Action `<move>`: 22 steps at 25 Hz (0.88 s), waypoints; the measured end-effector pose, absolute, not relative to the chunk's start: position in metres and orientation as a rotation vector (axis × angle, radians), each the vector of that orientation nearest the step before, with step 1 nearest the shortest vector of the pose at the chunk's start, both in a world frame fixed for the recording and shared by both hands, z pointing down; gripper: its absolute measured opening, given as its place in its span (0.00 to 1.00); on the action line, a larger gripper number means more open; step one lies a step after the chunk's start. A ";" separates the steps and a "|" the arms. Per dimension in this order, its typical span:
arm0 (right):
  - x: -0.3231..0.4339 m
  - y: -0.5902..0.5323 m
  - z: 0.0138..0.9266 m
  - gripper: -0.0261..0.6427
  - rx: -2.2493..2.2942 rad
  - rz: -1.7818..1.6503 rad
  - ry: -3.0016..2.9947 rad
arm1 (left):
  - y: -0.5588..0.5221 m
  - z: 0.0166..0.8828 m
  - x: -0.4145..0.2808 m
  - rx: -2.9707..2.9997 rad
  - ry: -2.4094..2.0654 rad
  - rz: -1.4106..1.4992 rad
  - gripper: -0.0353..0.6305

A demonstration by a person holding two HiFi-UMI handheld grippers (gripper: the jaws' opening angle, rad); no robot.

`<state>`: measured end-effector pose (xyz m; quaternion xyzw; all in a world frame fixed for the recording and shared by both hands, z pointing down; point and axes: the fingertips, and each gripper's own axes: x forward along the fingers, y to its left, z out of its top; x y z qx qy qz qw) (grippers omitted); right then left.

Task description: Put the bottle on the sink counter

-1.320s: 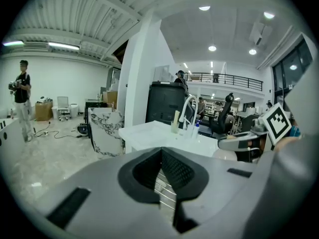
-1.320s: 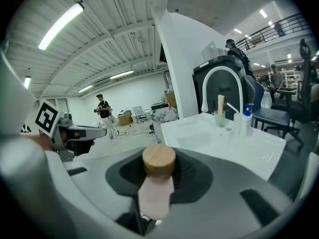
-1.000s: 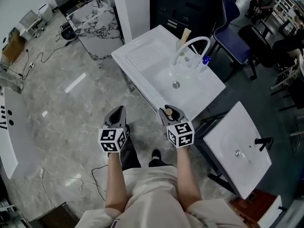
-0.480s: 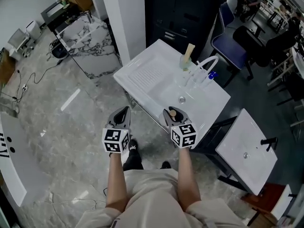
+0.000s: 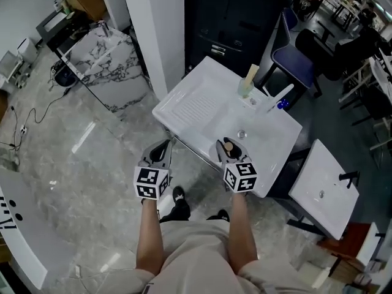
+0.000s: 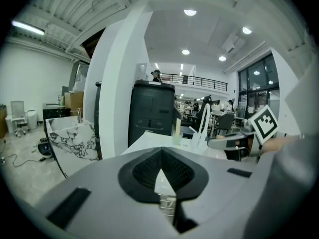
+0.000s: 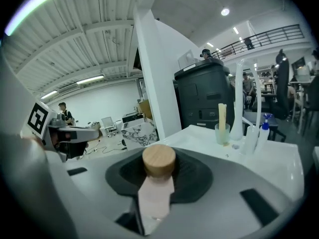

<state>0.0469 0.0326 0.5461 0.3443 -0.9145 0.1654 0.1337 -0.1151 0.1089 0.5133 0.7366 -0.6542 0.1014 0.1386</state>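
Item 1, the bottle [image 7: 156, 192]: pale pink body, round wooden cap. I read it as standing upright between the jaws of my right gripper [image 5: 228, 149], which is clenched on its body, with the cap rising clear above the jaw pads. In the head view the cap sits over the near edge of the desk [image 5: 195, 90], just short of the basin drain [image 5: 241, 135]. The bottle is carried in the air, not set down.

Item 2, left gripper [image 5: 160, 153]: jaws closed tip to tip with nothing between them, held beside the right gripper and short of the desk's near left edge, over the floor.

Item 3, the desk: a white sink unit with a ribbed drainboard on its left half and the basin on its right.

Item 4, at the desk's far edge: a clear cup holding a pale stick [image 5: 247, 86], a white faucet [image 5: 275, 98] and a small blue-topped dispenser [image 5: 282, 105], all well apart from the bottle.

Item 5, surroundings: a black cabinet [image 5: 236, 17] behind the desk, a white column [image 5: 153, 29], a marble-patterned table [image 5: 101, 57] to the left, a second white basin [image 5: 323, 187] to the right, and a grey stone floor [image 5: 73, 164].
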 end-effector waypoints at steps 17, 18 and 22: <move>-0.007 -0.005 0.564 0.19 1.086 0.516 -2.599 | 0.075 0.535 -0.177 2.156 -1.797 0.302 0.06; -0.011 -0.011 0.565 0.19 1.082 0.512 -2.601 | 0.068 0.536 -0.180 2.160 -1.794 0.310 0.06; -0.027 -0.042 0.568 0.19 1.066 0.507 -2.606 | 0.032 0.538 -0.189 2.183 -1.783 0.326 0.06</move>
